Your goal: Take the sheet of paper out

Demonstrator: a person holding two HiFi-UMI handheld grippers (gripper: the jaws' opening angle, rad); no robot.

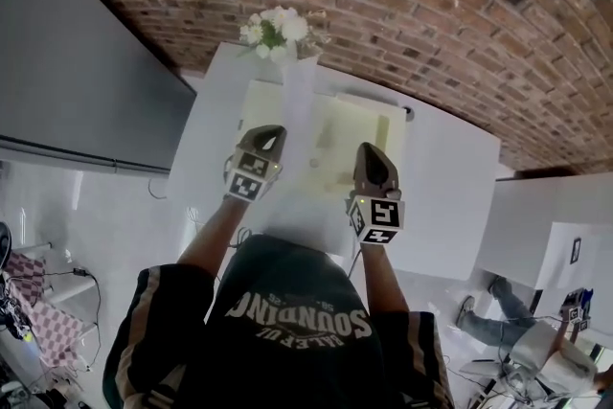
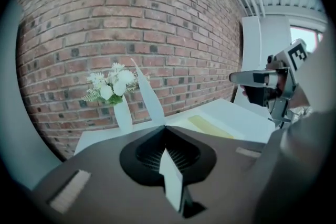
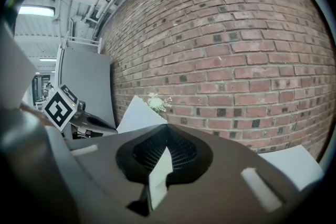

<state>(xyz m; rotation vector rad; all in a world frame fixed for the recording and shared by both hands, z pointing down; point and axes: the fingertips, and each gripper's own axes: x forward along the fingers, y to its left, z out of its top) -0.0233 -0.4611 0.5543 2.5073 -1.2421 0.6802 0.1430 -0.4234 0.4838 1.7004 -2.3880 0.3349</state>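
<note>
The 2 grippers' jaws are pressed together on the sheet of paper, the left gripper pinching its left edge and the right gripper its right. The sheet is held above what may be an open pale-yellow folder on the white table, near the vase of white flowers at the far edge.

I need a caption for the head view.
Left gripper and right gripper both grip one paper sheet above a white table.

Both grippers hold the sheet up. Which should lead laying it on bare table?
Right, probably: the right gripper grips the sheet on the side nearest the open table; the left gripper holds the far side.
</note>
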